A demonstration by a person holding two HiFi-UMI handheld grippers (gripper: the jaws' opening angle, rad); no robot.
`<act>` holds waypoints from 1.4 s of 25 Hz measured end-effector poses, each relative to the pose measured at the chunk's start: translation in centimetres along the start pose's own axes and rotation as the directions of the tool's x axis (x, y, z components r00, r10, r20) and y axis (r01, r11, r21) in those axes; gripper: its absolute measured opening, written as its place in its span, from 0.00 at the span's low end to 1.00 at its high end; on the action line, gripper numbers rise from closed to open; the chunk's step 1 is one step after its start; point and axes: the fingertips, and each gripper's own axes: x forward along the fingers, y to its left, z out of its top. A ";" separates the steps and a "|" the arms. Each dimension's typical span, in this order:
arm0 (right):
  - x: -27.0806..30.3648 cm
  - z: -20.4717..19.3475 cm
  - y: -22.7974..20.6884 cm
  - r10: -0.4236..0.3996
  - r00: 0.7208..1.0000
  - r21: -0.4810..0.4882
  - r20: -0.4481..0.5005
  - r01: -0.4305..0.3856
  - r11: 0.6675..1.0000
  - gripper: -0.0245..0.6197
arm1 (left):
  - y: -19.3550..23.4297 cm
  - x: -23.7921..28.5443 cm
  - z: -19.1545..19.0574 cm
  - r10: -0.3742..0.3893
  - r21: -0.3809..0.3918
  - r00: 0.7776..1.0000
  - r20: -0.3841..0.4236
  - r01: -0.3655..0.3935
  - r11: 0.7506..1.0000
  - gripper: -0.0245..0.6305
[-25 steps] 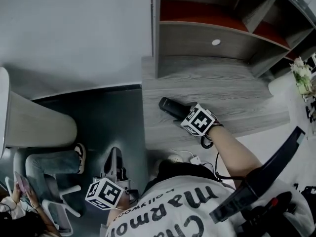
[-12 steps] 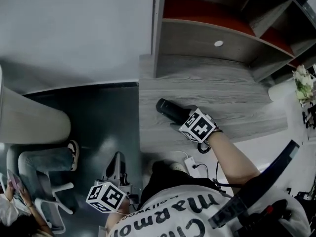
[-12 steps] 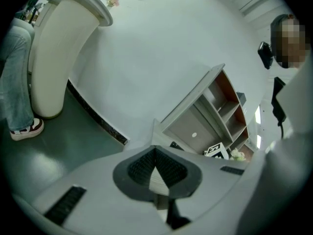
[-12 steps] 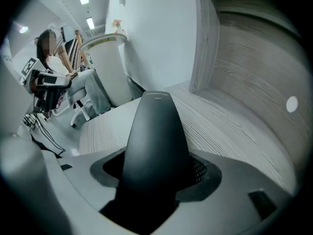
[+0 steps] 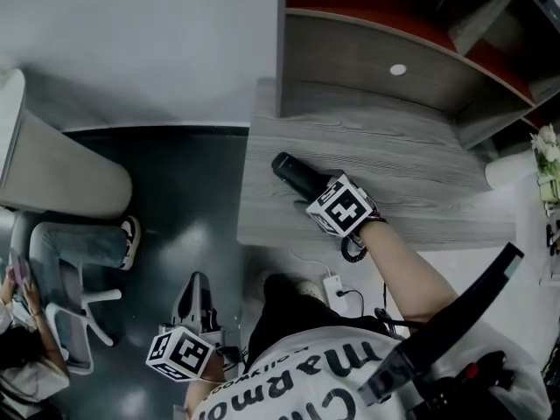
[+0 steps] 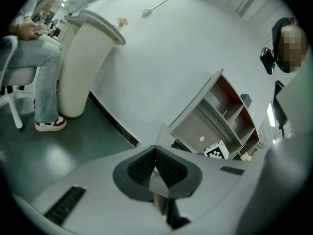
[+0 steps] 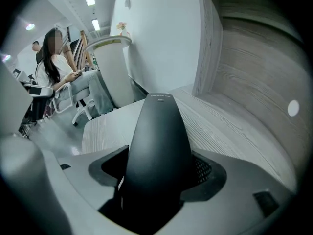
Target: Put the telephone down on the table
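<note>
Head view: right gripper [image 5: 317, 196] over grey wood table [image 5: 420, 191], straddling black telephone [image 5: 291, 173]. Far end of handset close to table's left edge, short of front edge. Bare tabletop right, toward shelf unit [image 5: 367, 68]; open dark floor [image 5: 188, 199] left. Left gripper [image 5: 198, 294] low over floor. Shirt [image 5: 332, 383] lettering upside down, cut off, "marmo" legible.

Left gripper view: jaws clenched together, nothing between.

Right gripper view: jaws just been widening, released, telephone between pads, over table. Tiny mark at handset tip, unreadable.
</note>
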 end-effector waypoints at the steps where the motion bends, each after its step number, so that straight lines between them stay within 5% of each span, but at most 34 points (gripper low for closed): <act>1: 0.0 0.0 0.1 0.003 1.000 -0.012 -0.001 -0.003 1.000 0.56 | 0.1 -0.8 -0.4 0.016 -0.004 1.000 0.009 -0.016 1.000 0.05; 11: -0.7 0.7 -0.7 0.010 0.997 0.072 0.081 -0.016 0.997 0.57 | -0.2 -6.8 -2.5 0.133 -0.033 0.988 0.079 -0.131 0.991 0.05; 26: -1.6 1.9 -1.3 -0.013 0.991 -0.025 0.132 0.017 1.000 0.59 | -1.2 -8.7 -3.7 0.172 -0.041 0.975 0.144 -0.167 0.985 0.05; 35: -5.5 5.6 -2.0 0.006 0.950 0.027 0.311 -0.015 1.000 0.59 | -2.5 -9.4 -4.2 0.187 -0.045 0.966 0.178 -0.182 0.982 0.05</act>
